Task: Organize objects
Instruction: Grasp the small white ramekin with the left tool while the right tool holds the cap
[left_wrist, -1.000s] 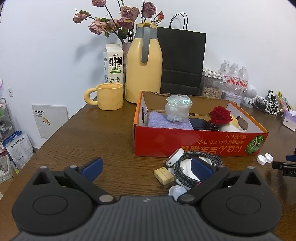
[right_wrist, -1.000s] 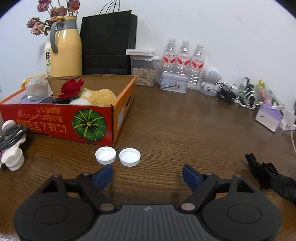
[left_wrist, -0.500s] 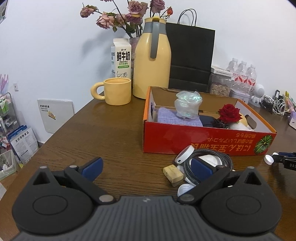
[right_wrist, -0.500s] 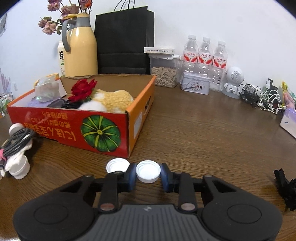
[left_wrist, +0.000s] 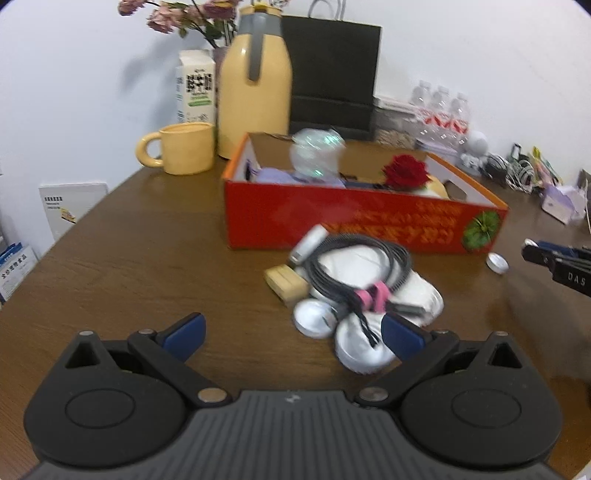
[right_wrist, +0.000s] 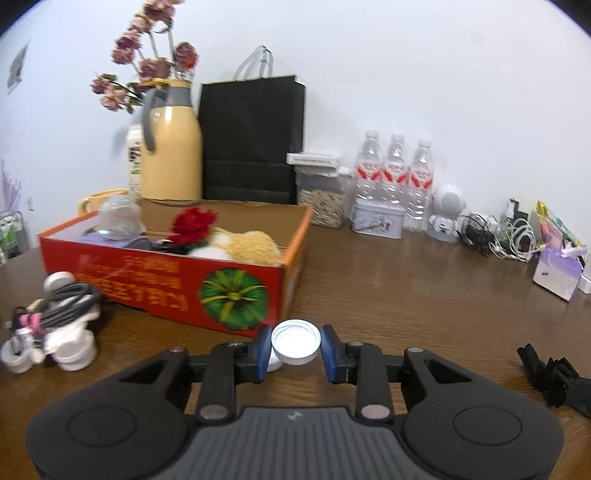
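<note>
My right gripper (right_wrist: 295, 349) is shut on a white bottle cap (right_wrist: 295, 341), held just in front of the red cardboard box (right_wrist: 147, 284). A second white cap (right_wrist: 275, 363) peeks out behind its left finger and lies on the table (left_wrist: 496, 263) in the left wrist view. My left gripper (left_wrist: 293, 332) stands open above the table, close to a pile with a coiled black cable (left_wrist: 354, 266), white round lids (left_wrist: 314, 323) and a tan block (left_wrist: 286, 282). The red box (left_wrist: 332, 221) holds a red rose, cloth and a clear wrapped item.
Behind the box stand a yellow jug (left_wrist: 255, 92), a yellow mug (left_wrist: 184, 153), a milk carton, a black paper bag (right_wrist: 251, 140) and water bottles (right_wrist: 395, 166). Cables and small items crowd the far right. A black object (right_wrist: 554, 376) lies at the right.
The right gripper shut on one of the two white caps and carried it off, leaving the other by the box. The left gripper sank toward the cable pile, still open.
</note>
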